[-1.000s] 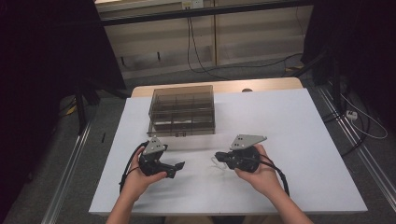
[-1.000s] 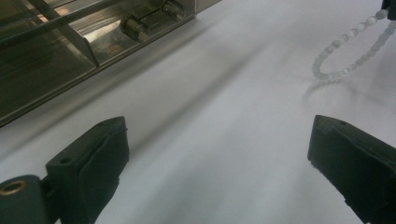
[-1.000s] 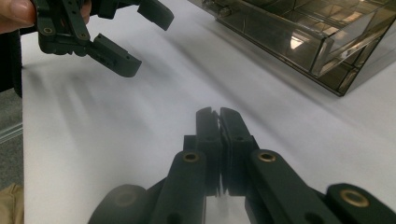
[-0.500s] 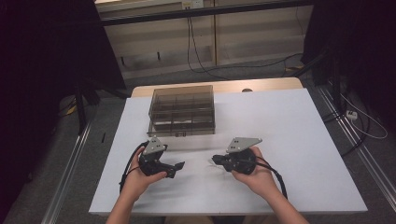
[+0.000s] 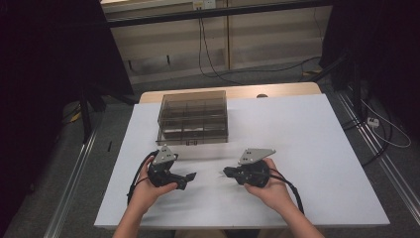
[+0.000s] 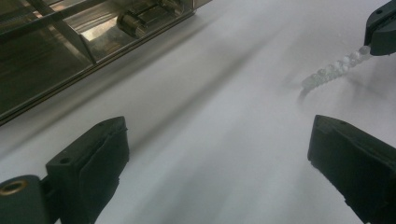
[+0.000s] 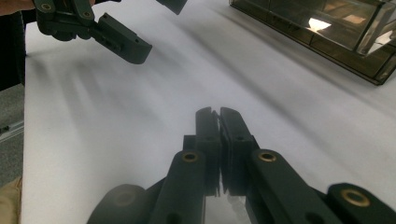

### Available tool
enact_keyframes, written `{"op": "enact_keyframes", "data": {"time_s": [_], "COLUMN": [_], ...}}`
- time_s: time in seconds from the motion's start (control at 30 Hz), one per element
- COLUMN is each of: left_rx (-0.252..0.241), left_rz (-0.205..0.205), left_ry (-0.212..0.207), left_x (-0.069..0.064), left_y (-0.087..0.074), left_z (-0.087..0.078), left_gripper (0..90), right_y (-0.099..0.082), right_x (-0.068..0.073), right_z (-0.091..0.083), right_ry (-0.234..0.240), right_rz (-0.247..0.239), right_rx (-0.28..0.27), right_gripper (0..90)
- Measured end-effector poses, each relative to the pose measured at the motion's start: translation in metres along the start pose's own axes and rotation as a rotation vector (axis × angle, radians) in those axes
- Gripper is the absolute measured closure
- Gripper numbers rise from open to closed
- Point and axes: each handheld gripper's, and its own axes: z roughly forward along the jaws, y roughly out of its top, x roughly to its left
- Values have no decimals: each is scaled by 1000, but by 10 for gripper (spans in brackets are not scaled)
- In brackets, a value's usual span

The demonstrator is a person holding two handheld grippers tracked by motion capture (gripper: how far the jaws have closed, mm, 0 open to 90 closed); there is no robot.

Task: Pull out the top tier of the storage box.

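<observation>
A short string of clear beads hangs from the tip of my right gripper down to the white table, as the left gripper view shows. My right gripper is shut on that string, and its jaws meet in the right gripper view. My left gripper sits low over the table just to its left, jaws wide apart with nothing between them. The two grippers point toward each other.
A smoky transparent box with several compartments stands closed at the back of the table, a latch on its near side. Bare white tabletop spreads to the right. Cables lie on the floor beyond the table.
My right gripper has edged a little to the left, toward the left gripper. The left gripper has kept still.
</observation>
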Motion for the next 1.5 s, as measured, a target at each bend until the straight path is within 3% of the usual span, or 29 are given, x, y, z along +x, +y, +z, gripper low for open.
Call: {"op": "enact_keyframes", "data": {"time_s": [0.3,0.4,0.5,0.63,0.83,1.07,1.17,1.5], "left_rx": [-1,-1,-2,-1,-5,-6,-7,-6], "left_rz": [-2,-2,-3,-4,-3,-8,-7,-8], "left_ry": [0,-1,0,-1,-2,-10,-13,-30], "left_x": [0,0,0,0,-1,-3,-4,-9], "left_y": [0,0,0,0,0,1,2,6], "left_z": [0,0,0,0,1,3,3,7], "left_gripper": [58,58,58,58,58,58,58,61], "right_y": [0,0,0,-3,-17,-35,-41,-57], "right_x": [5,6,6,3,-8,-21,-25,-38], "right_z": [10,12,10,1,-12,-29,-37,-63], "right_ry": [18,22,-14,-56,-95,-142,-145,-195], "right_rz": [-10,22,35,38,52,96,110,119], "right_rx": [-16,-24,-12,-7,8,18,14,-3], "right_gripper": [859,704,486,347,238,159,164,106]}}
